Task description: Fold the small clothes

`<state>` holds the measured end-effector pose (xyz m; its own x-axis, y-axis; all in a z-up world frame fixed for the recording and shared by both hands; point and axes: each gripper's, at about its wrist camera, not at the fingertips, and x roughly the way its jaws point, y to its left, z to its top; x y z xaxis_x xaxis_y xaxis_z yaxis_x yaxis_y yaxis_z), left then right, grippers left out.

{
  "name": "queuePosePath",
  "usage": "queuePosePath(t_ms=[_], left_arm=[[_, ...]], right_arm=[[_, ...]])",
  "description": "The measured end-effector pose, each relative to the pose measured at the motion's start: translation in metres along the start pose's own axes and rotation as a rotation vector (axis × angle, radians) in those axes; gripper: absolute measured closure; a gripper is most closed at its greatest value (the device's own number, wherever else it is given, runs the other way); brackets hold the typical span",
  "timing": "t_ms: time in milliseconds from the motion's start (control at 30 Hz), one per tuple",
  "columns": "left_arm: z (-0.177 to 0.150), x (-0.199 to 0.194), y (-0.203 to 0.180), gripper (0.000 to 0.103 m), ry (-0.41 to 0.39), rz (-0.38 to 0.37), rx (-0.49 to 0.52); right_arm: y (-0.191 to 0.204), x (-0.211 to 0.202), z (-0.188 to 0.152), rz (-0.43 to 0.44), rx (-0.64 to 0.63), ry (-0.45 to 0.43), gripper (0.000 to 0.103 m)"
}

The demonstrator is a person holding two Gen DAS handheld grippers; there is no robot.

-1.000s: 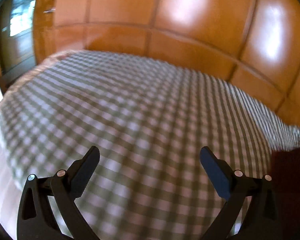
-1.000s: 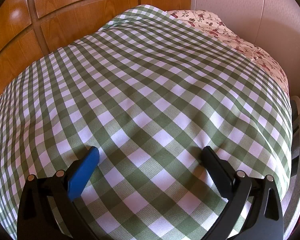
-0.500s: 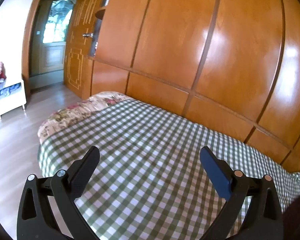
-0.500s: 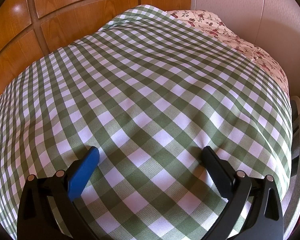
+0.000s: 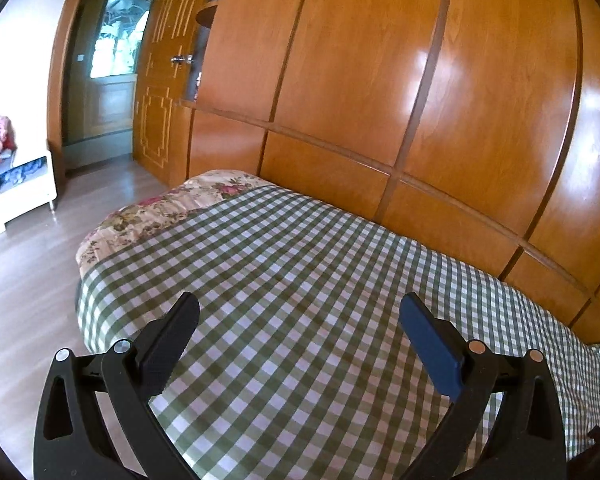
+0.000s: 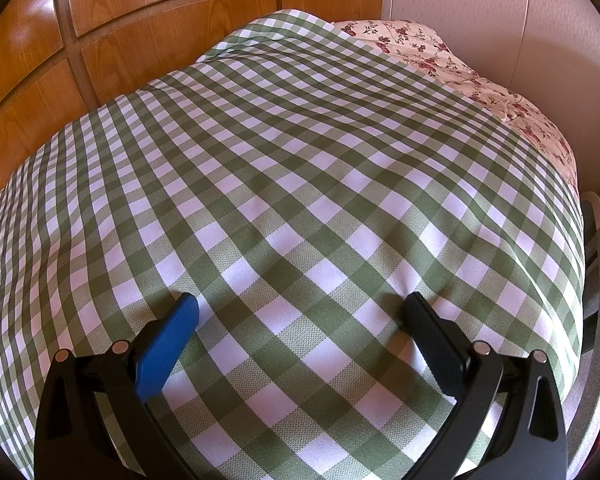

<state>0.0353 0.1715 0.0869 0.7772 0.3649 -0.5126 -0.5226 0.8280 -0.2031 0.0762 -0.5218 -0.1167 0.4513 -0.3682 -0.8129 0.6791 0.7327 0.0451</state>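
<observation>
A green and white checked cloth (image 5: 300, 280) covers the bed; it also fills the right wrist view (image 6: 300, 160). No small garment shows in either view. My left gripper (image 5: 298, 312) is open and empty, held above the bed's near edge. My right gripper (image 6: 298, 308) is open and empty, its fingertips (image 6: 184, 308) low on or just above the checked cloth.
A floral quilt (image 5: 172, 208) shows at the bed's far left end, and at the far right in the right wrist view (image 6: 480, 80). Wooden wardrobe panels (image 5: 420, 100) run along the bed's far side. A wood floor (image 5: 28, 280), a white cabinet (image 5: 16, 188) and a door (image 5: 112, 60) lie left.
My left gripper has lifted and pulled back from the cloth, so the view now takes in the bed end, floor and door. The right gripper has not moved.
</observation>
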Motion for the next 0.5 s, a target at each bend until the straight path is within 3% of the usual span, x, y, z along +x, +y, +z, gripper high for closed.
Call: queuePosePath(t_ms=[267, 500], left_arm=[[-0.015, -0.002, -0.038, 0.004, 0.013, -0.091, 0.017], [-0.047, 0.009, -0.089, 0.004, 0.109, -0.195, 0.113]], right_arm=[[0.0, 0.0, 0.0, 0.0, 0.0, 0.0, 0.002], [0.0, 0.0, 0.001, 0.001, 0.0, 0.0, 0.002]])
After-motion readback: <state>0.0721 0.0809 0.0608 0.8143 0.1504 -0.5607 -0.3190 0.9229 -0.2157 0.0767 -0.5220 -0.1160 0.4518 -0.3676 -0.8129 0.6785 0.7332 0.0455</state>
